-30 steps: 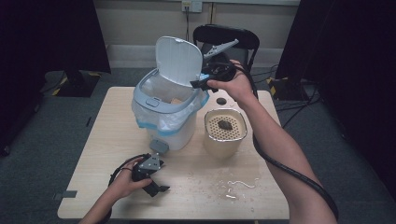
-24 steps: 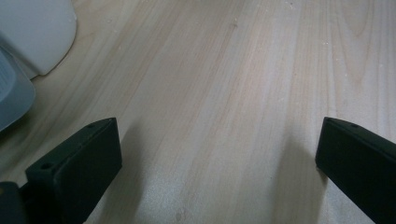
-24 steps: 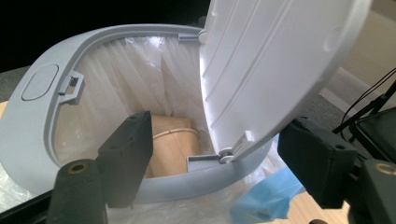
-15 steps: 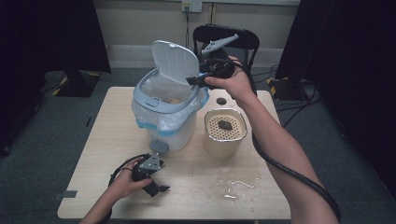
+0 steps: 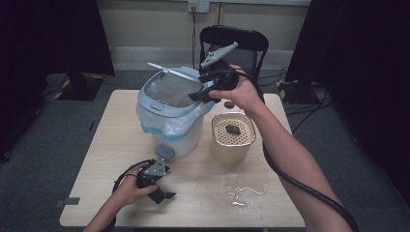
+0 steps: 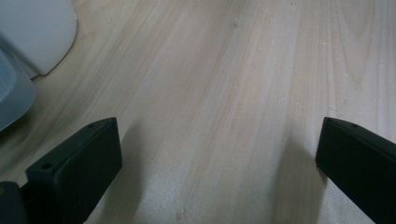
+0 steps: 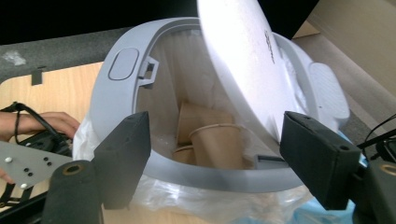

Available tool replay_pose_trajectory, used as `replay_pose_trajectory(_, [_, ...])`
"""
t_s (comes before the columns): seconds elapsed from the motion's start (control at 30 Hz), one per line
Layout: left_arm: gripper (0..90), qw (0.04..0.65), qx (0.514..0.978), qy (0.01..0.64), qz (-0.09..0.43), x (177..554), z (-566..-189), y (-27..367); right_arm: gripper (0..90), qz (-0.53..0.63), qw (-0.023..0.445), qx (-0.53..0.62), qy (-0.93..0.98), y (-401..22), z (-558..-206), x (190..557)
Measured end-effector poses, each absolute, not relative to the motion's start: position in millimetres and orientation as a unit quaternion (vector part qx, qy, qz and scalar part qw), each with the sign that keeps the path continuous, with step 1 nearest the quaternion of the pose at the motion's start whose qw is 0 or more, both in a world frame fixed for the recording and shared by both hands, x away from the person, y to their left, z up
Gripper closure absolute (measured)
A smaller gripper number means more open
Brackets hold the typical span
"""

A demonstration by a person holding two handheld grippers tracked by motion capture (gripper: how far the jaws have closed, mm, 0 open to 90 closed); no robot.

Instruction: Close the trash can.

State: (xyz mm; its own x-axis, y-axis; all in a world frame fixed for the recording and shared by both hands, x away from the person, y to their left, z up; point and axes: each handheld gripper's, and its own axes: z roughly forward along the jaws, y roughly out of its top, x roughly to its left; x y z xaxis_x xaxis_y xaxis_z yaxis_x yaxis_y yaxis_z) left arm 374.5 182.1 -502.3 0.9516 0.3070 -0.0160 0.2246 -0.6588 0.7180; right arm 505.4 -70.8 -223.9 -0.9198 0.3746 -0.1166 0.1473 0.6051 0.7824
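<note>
The lidded bin (image 5: 169, 123), lined with a clear bag, stands on the counter (image 5: 96, 150) slightly toward 10 o'clock of its centre. Its lid (image 5: 173, 72) is part-lowered, hanging over the opening. In the right gripper view the lid (image 7: 243, 74) slants across the mouth, and paper cups (image 7: 210, 135) lie inside the bin.

The right gripper (image 5: 209, 92) is held at the bin's rim, at 2 o'clock of the bin. Its jaws have just been opening and stand wide, with nothing between them; the lid's edge lies beyond them.

The left gripper (image 5: 162, 193) rests near the counter's 7 o'clock edge, well apart from the bin. Its jaws are spread wide over bare wood.

A beige container (image 5: 233, 137) with a perforated top stands just beside the bin at 3 o'clock. Small scraps (image 5: 246, 191) lie at 5 o'clock on the counter.
</note>
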Motion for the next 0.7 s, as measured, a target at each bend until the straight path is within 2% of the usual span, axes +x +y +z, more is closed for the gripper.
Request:
replay_pose_trajectory(0.3, [0.0, 0.386, 0.909, 0.145, 0.053, 375, -502, 182, 18.0, 0.446, 0.119, 0.145, 0.875, -72, -223, 501])
replay_pose_trajectory(0.47, [0.0, 0.386, 0.909, 0.145, 0.054, 375, -502, 182, 17.6, 0.445, 0.123, 0.138, 0.876, -70, -224, 497])
replay_pose_trajectory(0.6, [0.0, 0.386, 0.91, 0.144, 0.054, 375, -502, 182, 20.2, 0.449, 0.125, 0.134, 0.875, -69, -224, 494])
replay_pose_trajectory(0.63, [0.0, 0.386, 0.909, 0.144, 0.054, 375, -502, 182, 25.7, 0.449, 0.122, 0.126, 0.876, -68, -225, 493])
replay_pose_trajectory(0.7, [0.0, 0.386, 0.909, 0.145, 0.055, 375, -502, 182, 26.6, 0.451, 0.117, 0.118, 0.877, -67, -225, 492])
